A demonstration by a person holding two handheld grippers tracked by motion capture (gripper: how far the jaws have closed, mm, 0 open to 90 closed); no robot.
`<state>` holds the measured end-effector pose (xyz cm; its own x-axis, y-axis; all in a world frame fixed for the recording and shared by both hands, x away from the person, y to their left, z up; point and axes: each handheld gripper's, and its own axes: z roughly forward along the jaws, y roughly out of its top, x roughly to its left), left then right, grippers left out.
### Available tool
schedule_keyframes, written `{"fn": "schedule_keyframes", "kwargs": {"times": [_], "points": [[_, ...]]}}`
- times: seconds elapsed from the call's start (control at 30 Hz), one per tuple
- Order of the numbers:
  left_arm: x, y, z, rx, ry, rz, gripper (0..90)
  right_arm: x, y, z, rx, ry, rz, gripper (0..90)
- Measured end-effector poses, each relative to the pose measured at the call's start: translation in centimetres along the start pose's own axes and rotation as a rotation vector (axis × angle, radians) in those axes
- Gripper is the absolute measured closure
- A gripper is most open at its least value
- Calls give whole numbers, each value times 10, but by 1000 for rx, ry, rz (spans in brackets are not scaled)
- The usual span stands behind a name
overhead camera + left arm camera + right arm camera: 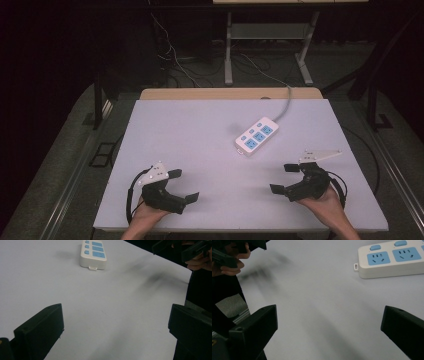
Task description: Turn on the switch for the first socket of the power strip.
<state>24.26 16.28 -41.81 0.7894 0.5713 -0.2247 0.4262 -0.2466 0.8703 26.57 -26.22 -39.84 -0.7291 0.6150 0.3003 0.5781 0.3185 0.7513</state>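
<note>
- The power strip (256, 135) lies flat on the table (200, 130), right of centre and toward the far half, set on a diagonal; its grey cable (285, 107) runs off over the far edge. It is white with blue sockets and blue buttons on top.
- In the left gripper view the power strip (93, 253) sits far ahead, well apart from the jaws; in the right gripper view the power strip (392, 261) lies ahead and to the right, nearer but still apart from the jaws.
- The left gripper (184, 186) is held low over the near left part of the table, the hand (145, 215) coming in from the near edge. Its jaws stand wide apart and hold nothing, pointing right and slightly far.
- The right gripper (284, 178) is held low over the near right part, gripped by the other hand (325, 202). Its jaws are also spread wide and empty, pointing left toward the middle.
- Both grippers sit close to the near edge, well apart from each other.
- A broad bare stretch of tabletop lies between the two grippers and the power strip, and the whole far left part is bare too.
- The power strip is well in from the right and far edges.
</note>
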Motion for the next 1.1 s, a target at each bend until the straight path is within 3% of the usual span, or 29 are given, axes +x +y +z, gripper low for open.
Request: {"fn": "schedule_keyframes", "kwargs": {"times": [1.1], "points": [[0, 0, 1, 6, 2, 7, 0, -12, 50, 4, 50, 35, -44, 5]]}}
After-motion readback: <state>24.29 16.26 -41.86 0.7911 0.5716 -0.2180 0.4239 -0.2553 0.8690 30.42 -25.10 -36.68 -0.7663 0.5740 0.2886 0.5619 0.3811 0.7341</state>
